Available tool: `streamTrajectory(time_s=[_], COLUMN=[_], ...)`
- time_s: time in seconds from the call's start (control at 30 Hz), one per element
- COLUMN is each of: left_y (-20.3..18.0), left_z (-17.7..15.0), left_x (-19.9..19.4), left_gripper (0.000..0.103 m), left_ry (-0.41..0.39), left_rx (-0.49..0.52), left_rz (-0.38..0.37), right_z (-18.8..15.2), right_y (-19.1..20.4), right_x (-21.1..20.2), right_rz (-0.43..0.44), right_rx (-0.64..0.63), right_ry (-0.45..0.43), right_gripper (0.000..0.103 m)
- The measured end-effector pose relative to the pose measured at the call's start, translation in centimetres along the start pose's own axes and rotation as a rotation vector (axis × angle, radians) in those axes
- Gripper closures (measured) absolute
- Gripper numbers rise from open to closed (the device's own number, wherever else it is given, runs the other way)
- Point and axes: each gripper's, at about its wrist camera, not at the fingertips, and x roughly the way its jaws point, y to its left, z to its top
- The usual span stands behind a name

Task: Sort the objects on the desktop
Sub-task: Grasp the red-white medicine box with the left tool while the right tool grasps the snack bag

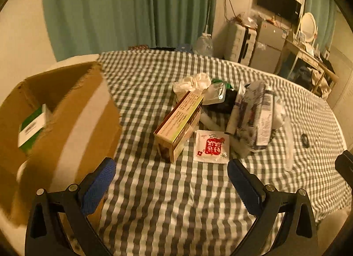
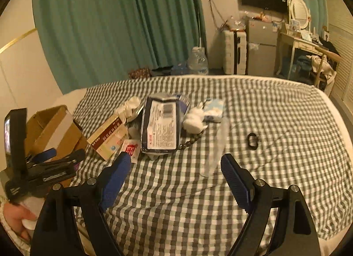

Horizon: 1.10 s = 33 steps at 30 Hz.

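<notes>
A pile of objects lies on the checked cloth (image 1: 154,189): a long medicine box (image 1: 178,123), a white sachet with red print (image 1: 212,147), a dark printed bag (image 1: 253,112), crumpled tissue (image 1: 194,83) and a clear plastic sleeve (image 2: 215,152). A cardboard box (image 1: 66,123) at the left holds a green-and-white pack (image 1: 33,126). My left gripper (image 1: 171,167) is open and empty, just short of the medicine box. My right gripper (image 2: 174,164) is open and empty, near the bag (image 2: 161,126) and sleeve. The left gripper also shows in the right wrist view (image 2: 55,156).
A small black ring (image 2: 252,141) lies on the cloth at the right, and a tissue pack (image 2: 214,110) behind the pile. Beyond the far edge stand a water jug (image 2: 197,60), suitcase, small fridge and dressing table. Green curtains hang behind.
</notes>
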Motion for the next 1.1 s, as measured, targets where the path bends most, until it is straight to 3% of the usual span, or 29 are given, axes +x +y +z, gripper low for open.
streamTrajectory(time_s=[0.2, 0.53, 0.57, 0.6, 0.63, 0.67, 0.7, 0.73, 0.83, 0.9, 1.1], left_y=[0.8, 0.5, 0.5, 0.5, 0.7, 0.9, 1.1, 1.2, 1.5, 1.2, 0.3], left_z=[1.6, 1.1, 1.0, 1.0, 1.0, 1.0, 1.0, 0.8, 0.4, 0.1, -0.2], left_x=[4.2, 9.1, 9.4, 9.7, 9.9, 10.2, 10.7, 11.0, 10.9, 10.4, 7.2], left_gripper=[0.0, 0.0, 0.0, 0.0, 0.01, 0.038, 0.056, 0.067, 0.069, 0.071, 0.073], left_ry=[0.046, 0.03, 0.037, 0.041, 0.044, 0.058, 0.086, 0.1, 0.093, 0.084, 0.053], left_rx=[0.005, 0.116, 0.117, 0.112, 0.099, 0.086, 0.082, 0.077, 0.06, 0.072, 0.08], left_rz=[-0.028, -0.084, -0.09, -0.105, -0.123, -0.13, -0.127, -0.13, -0.153, -0.161, -0.172], right_z=[0.6, 2.5, 2.4, 2.3, 2.1, 1.8, 1.4, 1.1, 0.2, 0.0, -0.1], right_y=[1.1, 3.6, 3.7, 3.7, 3.6, 3.5, 3.4, 3.3, 2.6, 1.9, 0.7], right_x=[4.8, 13.3, 14.2, 14.8, 15.4, 16.0, 16.6, 16.8, 16.5, 15.6, 12.4], right_rz=[0.024, 0.052, 0.052, 0.05, 0.043, 0.035, 0.029, 0.029, 0.016, 0.021, 0.045], right_rx=[-0.011, -0.04, -0.036, -0.032, -0.027, -0.026, -0.035, -0.041, -0.039, -0.011, 0.001], right_ry=[0.061, 0.135, 0.149, 0.162, 0.177, 0.195, 0.226, 0.234, 0.246, 0.237, 0.224], right_gripper=[0.019, 0.02, 0.02, 0.027, 0.048, 0.059, 0.067, 0.073, 0.091, 0.097, 0.098])
